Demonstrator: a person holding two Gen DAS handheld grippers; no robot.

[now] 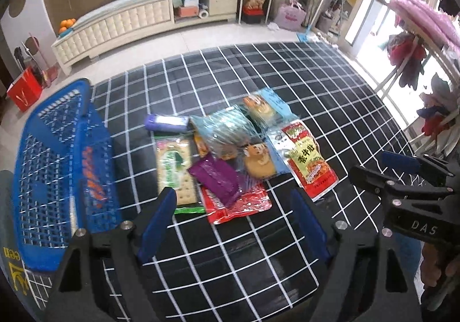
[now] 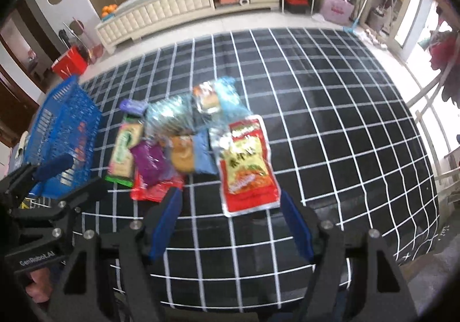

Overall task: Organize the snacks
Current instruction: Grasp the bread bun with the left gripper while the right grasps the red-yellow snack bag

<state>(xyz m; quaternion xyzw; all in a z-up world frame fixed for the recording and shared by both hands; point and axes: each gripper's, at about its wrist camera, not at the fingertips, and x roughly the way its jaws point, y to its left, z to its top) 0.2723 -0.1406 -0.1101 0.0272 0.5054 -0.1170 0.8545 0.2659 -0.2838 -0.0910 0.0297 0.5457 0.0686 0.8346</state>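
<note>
Left wrist view: both grippers spread wide, holding nothing.
Left gripper (image 1: 234, 224) hovers over the snack pile (image 1: 230, 155); right gripper (image 2: 230, 221) flanks the red pouch (image 2: 247, 167). Blue basket (image 1: 57, 167) at nine o'clock.

My left gripper (image 1: 234, 224) and right gripper (image 2: 230, 224) have matt black plastic frames, bare metal screw heads and blue matt fingers (image 1: 156, 228). The table cover (image 1: 258, 250) looks like smooth black cloth with a white grid. The blue basket (image 1: 54, 178) is perforated hard plastic with a slight sheen. The red pouch (image 2: 247, 167) and purple packet (image 1: 215, 178) are glossy film. The clear wrappers (image 1: 227, 129) are crinkled, reflective plastic. The cracker pack (image 1: 174, 167) is glossy film.
</note>
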